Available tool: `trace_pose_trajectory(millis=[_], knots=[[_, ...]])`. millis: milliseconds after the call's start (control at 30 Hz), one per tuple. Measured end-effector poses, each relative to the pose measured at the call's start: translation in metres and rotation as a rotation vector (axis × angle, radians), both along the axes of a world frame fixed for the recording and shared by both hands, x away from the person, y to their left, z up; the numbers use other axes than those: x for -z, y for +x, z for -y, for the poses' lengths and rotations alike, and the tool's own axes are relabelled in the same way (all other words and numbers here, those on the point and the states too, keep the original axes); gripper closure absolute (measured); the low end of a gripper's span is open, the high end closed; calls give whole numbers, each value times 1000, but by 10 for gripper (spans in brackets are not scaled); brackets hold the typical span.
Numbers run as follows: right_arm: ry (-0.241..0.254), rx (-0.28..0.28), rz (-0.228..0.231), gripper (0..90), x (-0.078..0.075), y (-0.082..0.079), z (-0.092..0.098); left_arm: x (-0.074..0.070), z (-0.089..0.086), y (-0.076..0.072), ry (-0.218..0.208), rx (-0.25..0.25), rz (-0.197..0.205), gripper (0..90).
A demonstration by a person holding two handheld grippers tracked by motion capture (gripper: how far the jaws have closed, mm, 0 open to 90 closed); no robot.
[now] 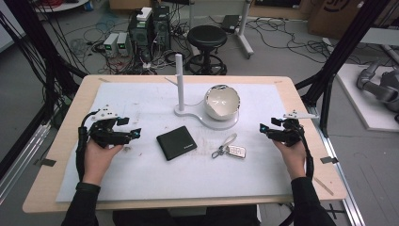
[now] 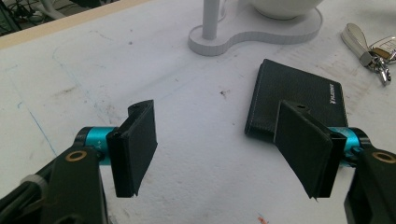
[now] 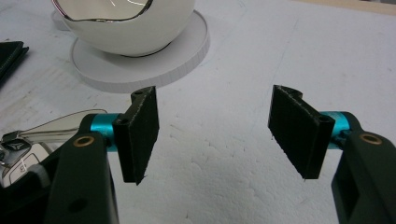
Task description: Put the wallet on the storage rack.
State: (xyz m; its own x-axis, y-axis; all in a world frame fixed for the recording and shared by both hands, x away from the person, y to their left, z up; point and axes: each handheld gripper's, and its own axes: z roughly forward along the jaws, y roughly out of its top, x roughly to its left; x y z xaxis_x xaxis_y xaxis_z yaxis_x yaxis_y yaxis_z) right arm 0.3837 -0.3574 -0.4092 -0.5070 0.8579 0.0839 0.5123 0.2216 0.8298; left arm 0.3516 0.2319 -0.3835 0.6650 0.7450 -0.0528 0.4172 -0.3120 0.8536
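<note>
Left gripper [image 1: 134, 132] at the left of the white mat [image 1: 141, 179], jaws spread wide, nothing between them. Right gripper [image 1: 264, 128] at the right of the mat, likewise spread and empty — in the right gripper view only bare mat between its pads [image 3: 140, 133].

Black wallet [image 1: 176, 142] flat on the mat, closed, near centre, just ahead of the left gripper; in the left gripper view partly behind the far jaw, not touched. Car key with ring and strap [image 1: 230, 150] flat beside the wallet, apart from it, between wallet and right gripper. White stand [image 1: 188, 113] with upright post [image 1: 179, 80] and round base behind both; white bowl [image 1: 222, 101] with shiny rim seated on that base, tilted.

Judged progress: none as yet — no item gripped, lifted or placed. Remaining, by appearance: approach, grasp of wallet and key, transfer of both; destination not determinable.
</note>
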Motion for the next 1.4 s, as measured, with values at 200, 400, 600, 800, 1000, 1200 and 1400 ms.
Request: trace_pose_trajectory(millis=[200,400,600,800,1000,1200,1400], knots=[[-13,5,11,343,1,1,0,2,2,2,-3,-11,-15,282],[-14,13,10,343,3,3,0,8,5,3,-29,-19,-29,229],[-24,14,17,343,2,2,0,9,11,1,-48,-31,-39,191],[-27,23,14,343,3,3,0,13,17,2,-51,-19,-69,248],[-36,16,14,343,4,3,-1,21,28,5,-55,-31,-109,267],[-46,17,16,344,5,1,1,27,38,8,-53,-37,-153,267],[-48,21,16,343,6,0,3,34,46,11,-43,-39,-190,272]])
